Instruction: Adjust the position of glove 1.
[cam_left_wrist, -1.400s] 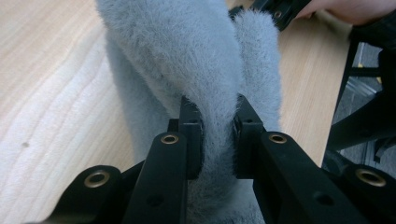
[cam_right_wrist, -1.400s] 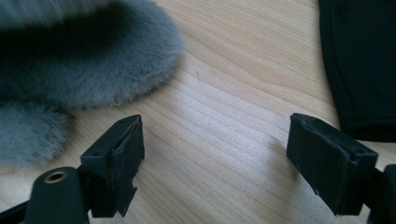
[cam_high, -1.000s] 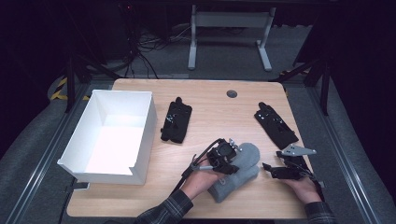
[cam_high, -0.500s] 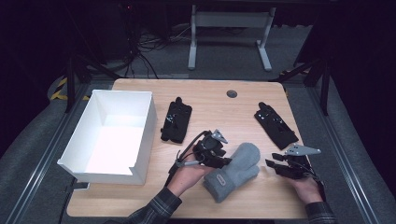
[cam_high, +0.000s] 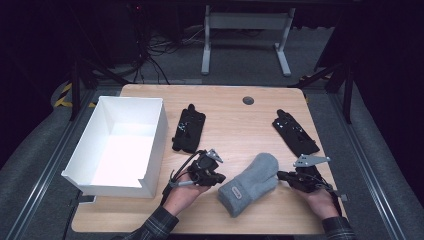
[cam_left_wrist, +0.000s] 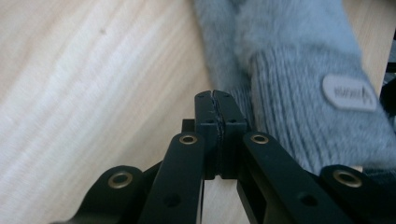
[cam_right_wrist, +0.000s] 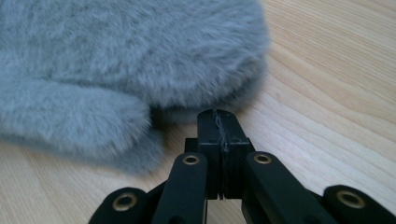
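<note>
A fluffy grey mitten (cam_high: 249, 184) lies flat on the wooden table (cam_high: 235, 125), cuff toward the person. My left gripper (cam_high: 221, 179) rests just left of the cuff. In the left gripper view its jaws (cam_left_wrist: 215, 96) have just closed and stand shut with nothing between them; the ribbed cuff of the mitten (cam_left_wrist: 299, 107), with a grey label, lies beside them. My right gripper (cam_high: 281, 175) sits just right of the mitten's tip. In the right gripper view its jaws (cam_right_wrist: 218, 115) have also just closed on nothing, short of the mitten's (cam_right_wrist: 130, 60) furry edge.
A white open box (cam_high: 131, 101) stands on the table's left part. Two black flat holders lie farther back, one at the middle (cam_high: 189, 129) and one at the right (cam_high: 296, 133). A round cable hole (cam_high: 248, 100) sits near the far edge.
My left gripper has moved left off the mitten to beside its cuff, and its jaws have shut. The right gripper's jaws have shut in place. The mitten now lies flat.
</note>
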